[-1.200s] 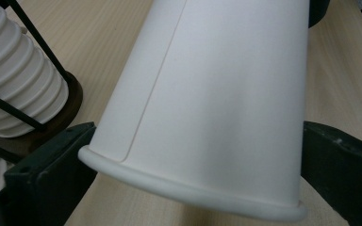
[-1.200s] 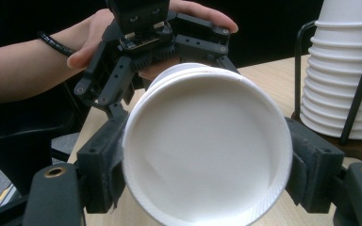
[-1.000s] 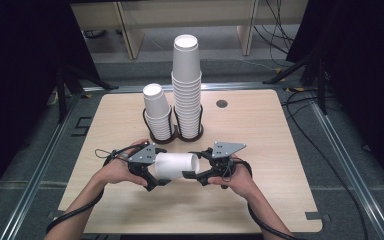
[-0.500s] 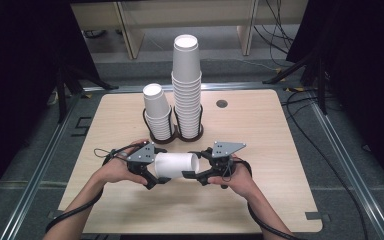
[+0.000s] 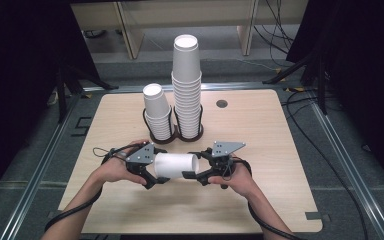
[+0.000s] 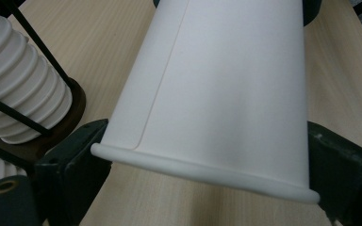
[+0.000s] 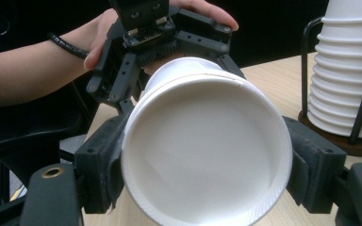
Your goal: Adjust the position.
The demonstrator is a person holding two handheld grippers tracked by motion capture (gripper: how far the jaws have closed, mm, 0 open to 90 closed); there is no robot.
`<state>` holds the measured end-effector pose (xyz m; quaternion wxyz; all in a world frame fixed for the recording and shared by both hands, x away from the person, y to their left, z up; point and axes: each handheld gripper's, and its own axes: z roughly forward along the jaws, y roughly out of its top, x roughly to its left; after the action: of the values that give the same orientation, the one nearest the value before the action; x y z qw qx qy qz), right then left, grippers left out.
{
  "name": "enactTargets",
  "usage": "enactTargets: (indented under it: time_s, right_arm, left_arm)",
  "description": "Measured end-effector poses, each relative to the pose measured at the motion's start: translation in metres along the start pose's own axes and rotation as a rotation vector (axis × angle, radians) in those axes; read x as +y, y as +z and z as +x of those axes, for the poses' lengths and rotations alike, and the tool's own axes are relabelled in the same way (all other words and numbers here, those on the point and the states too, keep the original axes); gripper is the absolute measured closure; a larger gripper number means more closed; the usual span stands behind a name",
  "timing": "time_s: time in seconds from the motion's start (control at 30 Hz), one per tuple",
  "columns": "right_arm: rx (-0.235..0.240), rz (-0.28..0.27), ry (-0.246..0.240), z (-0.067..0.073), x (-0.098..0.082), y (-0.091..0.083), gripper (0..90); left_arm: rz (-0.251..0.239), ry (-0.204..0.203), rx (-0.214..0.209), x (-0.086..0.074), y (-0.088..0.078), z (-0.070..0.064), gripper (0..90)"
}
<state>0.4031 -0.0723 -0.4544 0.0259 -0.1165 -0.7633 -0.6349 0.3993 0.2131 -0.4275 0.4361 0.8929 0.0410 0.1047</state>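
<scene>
A white paper cup [image 5: 175,165] lies on its side just above the table, held between both grippers. My left gripper [image 5: 156,173] is shut on its left end, where the rolled rim [image 6: 202,167] sits between the two jaws. My right gripper [image 5: 196,173] is shut on the right end. In the right gripper view that round end of the cup [image 7: 202,155] faces the camera, with a jaw pad [image 7: 306,165] pressed on each side. Farther off in the same view, a hand holds the left gripper [image 7: 179,80].
Behind the cup stand a short cup stack [image 5: 157,112] and a tall cup stack [image 5: 187,85], each in a black wire holder [image 5: 180,136]. The wooden table [image 5: 270,160] has a dark round hole [image 5: 222,104] at the back right. Metal rails run along both sides.
</scene>
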Motion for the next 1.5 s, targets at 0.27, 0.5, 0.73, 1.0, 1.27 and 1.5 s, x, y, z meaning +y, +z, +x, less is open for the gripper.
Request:
enactTargets:
  time_s: [0.27, 0.5, 0.73, 1.0, 1.27, 1.5]
  right_arm:
    - [-0.018, 0.03, -0.01, -0.001, -0.001, 0.001, 24.9]
    - [-0.024, 0.049, 0.008, 0.0, -0.001, 0.001, 23.8]
    - [-0.028, 0.061, 0.013, 0.0, 0.001, 0.001, 20.3]
    - [-0.036, 0.053, 0.002, -0.001, 0.001, 0.002, 18.2]
    - [-0.037, 0.069, 0.016, -0.001, 0.001, 0.001, 16.1]
    - [-0.099, 0.109, -0.02, 0.002, 0.005, -0.002, 15.7]
  left_arm:
    - [0.03, 0.037, 0.005, 0.003, -0.001, 0.0, 10.5]
    - [0.045, 0.052, 0.008, 0.005, 0.0, -0.001, 11.9]
    - [0.043, 0.066, 0.007, 0.005, 0.0, -0.001, 13.1]
    - [0.054, 0.075, 0.016, 0.006, -0.002, -0.001, 14.3]
    - [0.108, 0.101, 0.021, 0.008, -0.004, 0.002, 15.2]
    - [0.216, 0.142, 0.027, 0.017, -0.01, 0.005, 15.7]
